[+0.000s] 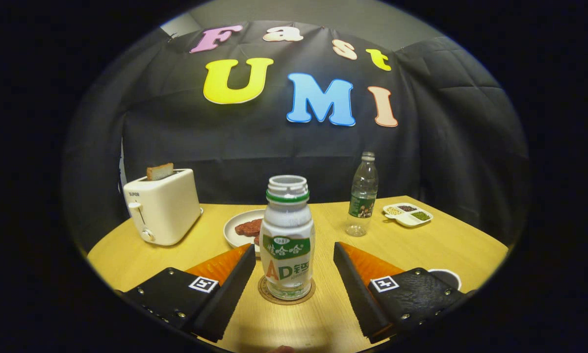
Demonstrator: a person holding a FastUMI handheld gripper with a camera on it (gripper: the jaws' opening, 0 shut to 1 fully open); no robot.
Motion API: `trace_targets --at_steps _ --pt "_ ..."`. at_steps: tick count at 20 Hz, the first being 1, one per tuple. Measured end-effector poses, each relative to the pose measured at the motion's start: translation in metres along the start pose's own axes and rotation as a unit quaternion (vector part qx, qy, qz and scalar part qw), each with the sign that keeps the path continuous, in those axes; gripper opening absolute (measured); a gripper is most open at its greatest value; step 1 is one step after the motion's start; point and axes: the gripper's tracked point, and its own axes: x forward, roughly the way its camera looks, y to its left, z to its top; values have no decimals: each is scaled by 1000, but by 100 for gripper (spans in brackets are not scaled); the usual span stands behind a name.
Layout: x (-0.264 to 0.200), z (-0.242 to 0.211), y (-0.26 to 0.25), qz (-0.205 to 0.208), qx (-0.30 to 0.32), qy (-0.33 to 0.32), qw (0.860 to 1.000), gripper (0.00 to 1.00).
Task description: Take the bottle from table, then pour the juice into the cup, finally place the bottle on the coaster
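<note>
- Nearest the lens, the gripper (294, 255) has its two fingers spread wide apart, one on either side of the bottle, with a clear gap between each finger and the bottle's sides; neither finger touches it.
- Left of the fingers and farther back, a cream toaster (162, 206) stands on the wooden table (421, 245), with a slice of toast (159, 171) sticking up out of its slot.
- Next along, a white plate (235, 229) sits just behind the left finger and the bottle; it carries a dark reddish piece of food (248, 227), partly hidden by the bottle.
- Between the fingers, the bottle (287, 240) stands upright: white with a green band at the neck and a printed label, its mouth open with no cap on it.
- Under it lies a round brown coaster (286, 294), whose rim shows around the bottle's base; the bottle rests fully on it.
- Beyond the right finger, a clear plastic water bottle (363, 196) with a green label stands upright, capped, well apart from the juice bottle.
- Right of that, a small white divided dish (408, 214) holds separate portions of pale, dark and green grains or beans.
- Just behind the right finger's mount, the white rim of a cup (447, 277) shows, its inside dark; most of it is hidden by the gripper.
</note>
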Motion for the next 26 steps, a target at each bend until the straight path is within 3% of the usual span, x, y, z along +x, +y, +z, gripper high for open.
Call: trace_targets --at_steps 12,18,26 --pt "-131 139 -2 70 5 -114 991 97" --pt "-181 162 -8 90 19 -144 985 97" --pt "-200 178 4 127 26 -164 978 97"
